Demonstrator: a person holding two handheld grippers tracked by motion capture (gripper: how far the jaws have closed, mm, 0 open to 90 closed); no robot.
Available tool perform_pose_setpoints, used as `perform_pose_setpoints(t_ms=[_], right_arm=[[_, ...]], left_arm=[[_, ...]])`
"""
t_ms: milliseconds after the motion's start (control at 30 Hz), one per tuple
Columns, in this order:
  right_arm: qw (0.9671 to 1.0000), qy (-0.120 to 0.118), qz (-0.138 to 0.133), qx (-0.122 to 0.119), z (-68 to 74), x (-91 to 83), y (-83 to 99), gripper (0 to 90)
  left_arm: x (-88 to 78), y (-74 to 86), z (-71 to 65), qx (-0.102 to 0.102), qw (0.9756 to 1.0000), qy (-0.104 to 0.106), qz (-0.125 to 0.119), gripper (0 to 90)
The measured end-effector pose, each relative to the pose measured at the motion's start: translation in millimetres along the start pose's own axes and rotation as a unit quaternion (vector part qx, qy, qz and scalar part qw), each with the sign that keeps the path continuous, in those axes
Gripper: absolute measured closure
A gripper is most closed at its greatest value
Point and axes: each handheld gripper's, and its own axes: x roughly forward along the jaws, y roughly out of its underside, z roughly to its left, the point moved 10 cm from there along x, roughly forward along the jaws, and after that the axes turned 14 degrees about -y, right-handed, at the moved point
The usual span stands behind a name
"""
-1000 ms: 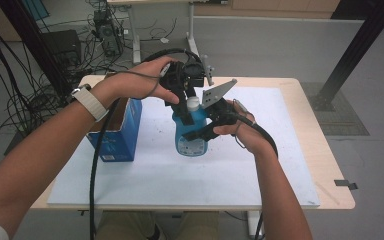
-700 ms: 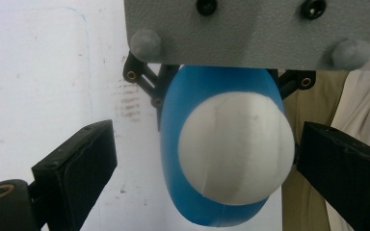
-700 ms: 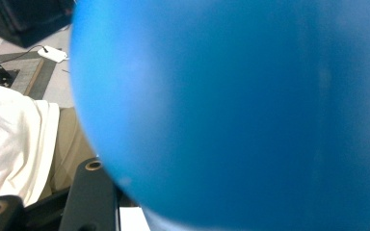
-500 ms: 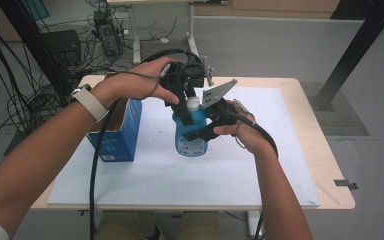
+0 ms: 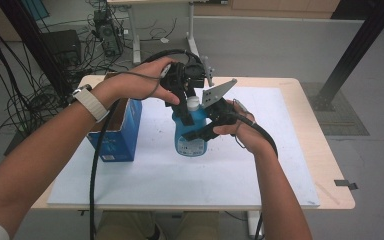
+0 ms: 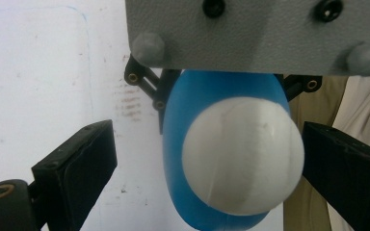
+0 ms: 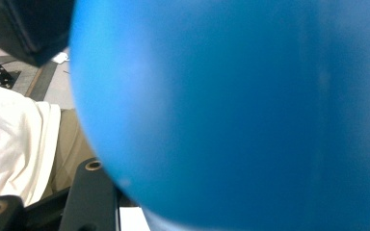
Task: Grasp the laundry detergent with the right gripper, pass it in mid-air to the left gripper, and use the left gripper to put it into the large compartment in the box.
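So there's a blue plastic bottle [image 5: 190, 131] with a white cap [image 5: 193, 103] standing upright on the white mat [image 5: 280, 165] that covers the table [image 5: 330, 150], roughly in the middle and a bit toward the far edge. The right gripper [image 5: 200, 131] comes in from the right and is clamped on the bottle's body; in the right gripper view the blue wall [image 7: 231, 110] sits right up against the lens, so the pads themselves are hidden, but the jaws are as closed as they go around it. Its grey three-cornered plate [image 5: 219, 93] sticks up just beside the cap.

The left gripper [image 5: 186, 100] comes down from above onto the top of the bottle. In the left gripper view the white cap [image 6: 243, 154] sits between the two black jaws: the right-hand one looks to be touching or nearly touching the cap, the left-hand one stands clearly apart from it, so those jaws are open around the cap, not squeezing it.

A blue cardboard box [image 5: 117, 132] with an open top stands near the left edge of the table, well clear of the bottle. The person's left wrist has a white watch band [image 5: 91, 102] on it.
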Motion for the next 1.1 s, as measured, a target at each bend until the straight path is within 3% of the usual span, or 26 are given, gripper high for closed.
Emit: perform_pose_setpoints(t_ms=[1100], right_arm=[[1.0000,-0.001,-0.003,-0.008,3.4,-1.2,-6.9,43.2]], left_arm=[[10.7,0.0,-5.0,0.017,0.9998,0.004,0.008,14.5]])
